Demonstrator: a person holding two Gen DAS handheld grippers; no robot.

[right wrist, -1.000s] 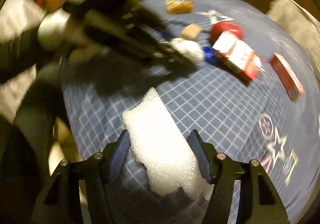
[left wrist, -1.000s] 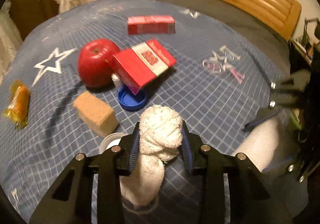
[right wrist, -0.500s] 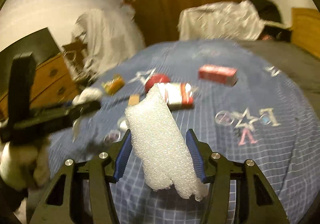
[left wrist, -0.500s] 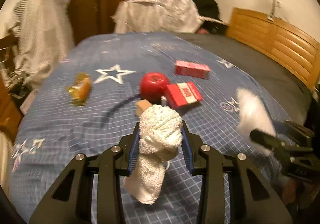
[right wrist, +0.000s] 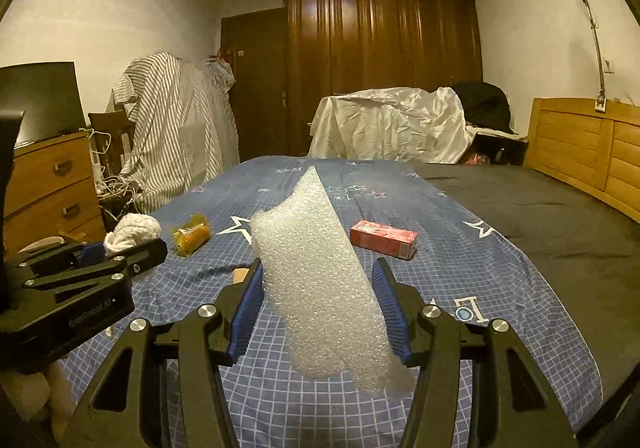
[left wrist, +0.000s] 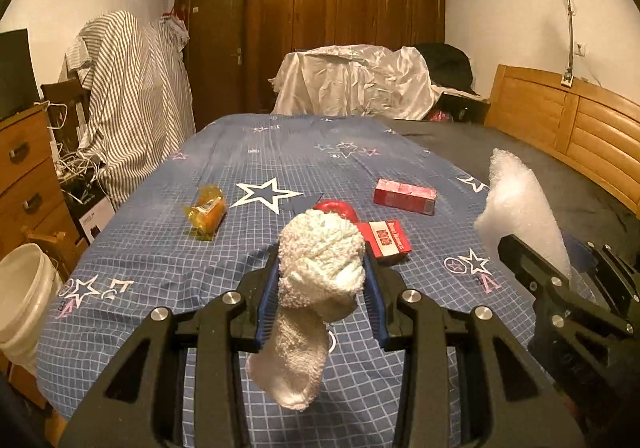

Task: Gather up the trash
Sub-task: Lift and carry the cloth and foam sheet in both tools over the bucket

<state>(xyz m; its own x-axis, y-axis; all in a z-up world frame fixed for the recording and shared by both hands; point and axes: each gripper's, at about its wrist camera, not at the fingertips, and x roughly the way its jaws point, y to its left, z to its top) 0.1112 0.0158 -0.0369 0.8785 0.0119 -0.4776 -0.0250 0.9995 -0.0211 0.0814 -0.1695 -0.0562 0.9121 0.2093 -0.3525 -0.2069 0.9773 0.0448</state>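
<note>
My left gripper point(left wrist: 322, 288) is shut on a crumpled white cloth point(left wrist: 316, 288) and holds it above the blue bedspread point(left wrist: 160, 268); it also shows in the right wrist view point(right wrist: 120, 244). My right gripper point(right wrist: 318, 300) is shut on a white bubble-wrap sheet point(right wrist: 320, 288), which also shows in the left wrist view point(left wrist: 520, 215). On the bed lie a red apple point(left wrist: 340, 207), a red-and-white box point(left wrist: 386, 242), a red carton point(left wrist: 404, 195) and an orange wrapped packet point(left wrist: 206, 211).
A white bucket point(left wrist: 20, 300) stands on the floor left of the bed. A wooden dresser point(left wrist: 24, 167), a chair draped in striped cloth point(left wrist: 132, 115) and a wardrobe point(left wrist: 344, 19) stand behind. A wooden headboard point(left wrist: 568, 127) runs along the right.
Both grippers have lifted away from the bed with their loads and tilted up, so the view went from looking down at the bedspread to looking level across the room.
</note>
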